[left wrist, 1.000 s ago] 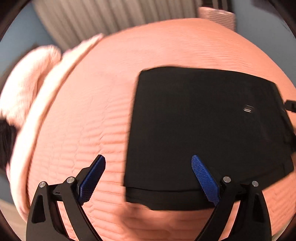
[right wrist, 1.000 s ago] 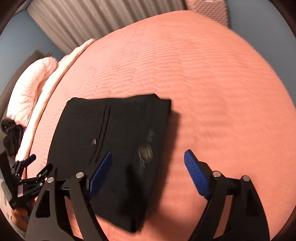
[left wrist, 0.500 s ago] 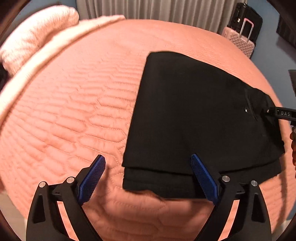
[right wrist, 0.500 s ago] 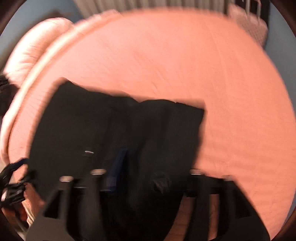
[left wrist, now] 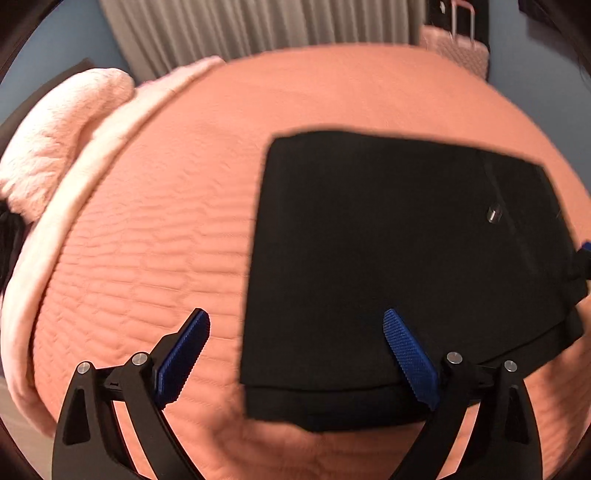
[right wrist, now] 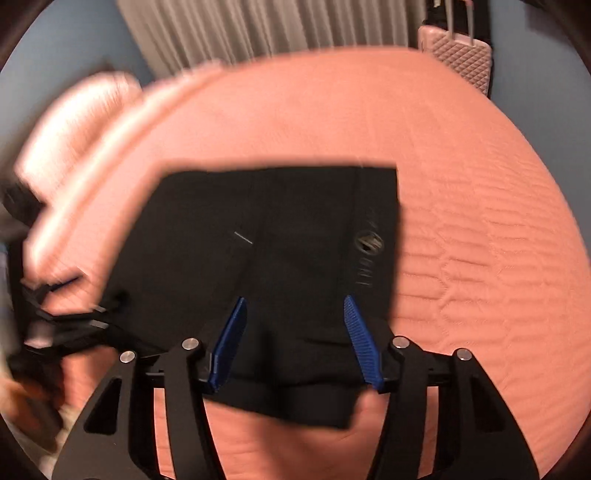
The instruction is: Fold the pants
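The black pants (left wrist: 399, 266) lie folded into a flat rectangle on the salmon quilted bed (left wrist: 155, 236). My left gripper (left wrist: 295, 354) is open above the folded stack's near left corner, holding nothing. In the right wrist view the pants (right wrist: 280, 251) show a small logo at their right edge. My right gripper (right wrist: 295, 339) is open over the near edge of the stack, its blue fingers (right wrist: 360, 339) spread with black cloth showing between them. The left gripper (right wrist: 62, 325) also shows blurred at the left of that view.
A fluffy pink pillow (left wrist: 55, 147) and a pale folded-back sheet (left wrist: 74, 206) lie along the bed's left side. Grey curtains (left wrist: 258, 29) hang behind. A pink suitcase (right wrist: 458, 55) stands at the far right corner.
Both grippers have shifted over the folded pants. The right gripper's fingers have come closer together than one second ago and now hang over the stack's near edge. The pants lie still.
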### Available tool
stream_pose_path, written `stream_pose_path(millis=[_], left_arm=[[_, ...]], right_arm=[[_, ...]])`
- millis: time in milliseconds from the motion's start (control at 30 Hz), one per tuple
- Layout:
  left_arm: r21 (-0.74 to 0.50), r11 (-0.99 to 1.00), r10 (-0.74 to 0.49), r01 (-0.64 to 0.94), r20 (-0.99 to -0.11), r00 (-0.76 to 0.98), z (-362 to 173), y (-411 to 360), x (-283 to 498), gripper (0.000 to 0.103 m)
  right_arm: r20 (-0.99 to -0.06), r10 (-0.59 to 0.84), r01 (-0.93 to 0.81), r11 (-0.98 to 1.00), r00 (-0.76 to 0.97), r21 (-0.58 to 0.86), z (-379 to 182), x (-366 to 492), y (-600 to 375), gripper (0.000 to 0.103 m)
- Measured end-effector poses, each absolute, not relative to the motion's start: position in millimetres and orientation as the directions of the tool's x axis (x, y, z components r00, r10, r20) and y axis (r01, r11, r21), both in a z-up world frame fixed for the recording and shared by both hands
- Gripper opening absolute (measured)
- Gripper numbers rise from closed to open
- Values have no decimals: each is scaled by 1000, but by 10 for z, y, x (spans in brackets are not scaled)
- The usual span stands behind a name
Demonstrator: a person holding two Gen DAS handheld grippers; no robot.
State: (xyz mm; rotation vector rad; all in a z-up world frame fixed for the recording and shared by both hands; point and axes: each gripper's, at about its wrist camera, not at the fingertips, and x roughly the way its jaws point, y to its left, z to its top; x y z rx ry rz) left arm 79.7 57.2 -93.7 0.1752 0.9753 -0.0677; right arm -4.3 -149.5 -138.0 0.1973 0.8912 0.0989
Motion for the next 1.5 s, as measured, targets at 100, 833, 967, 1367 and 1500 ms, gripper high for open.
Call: stream_pose_path(millis=[100,833,967,1367,1500], left_arm=[[122,981,28,148,-853,522,-1053,525,817,95],[150,967,26,207,-864,503,-838,192,306,94],[134,973,27,187,-874,486,-943,290,419,94],[-3,997,-36,82,-911,410,-1301,942,697,94],[20,997,-14,79,-912,409,-1425,884,663,95]], right_arm=[[-841,81,20,994,535,108,-1763,-52,-1492,54],[-782,131,111,963,610,248,-1270,-619,-1367,96],[-780,209,129,929,590,346,-1397,-491,-1579,98],[-752,408,-243,913,518,328,-1124,1039,-650,53],[-809,392,-353,902,437,247,-1291,1940,89,52]])
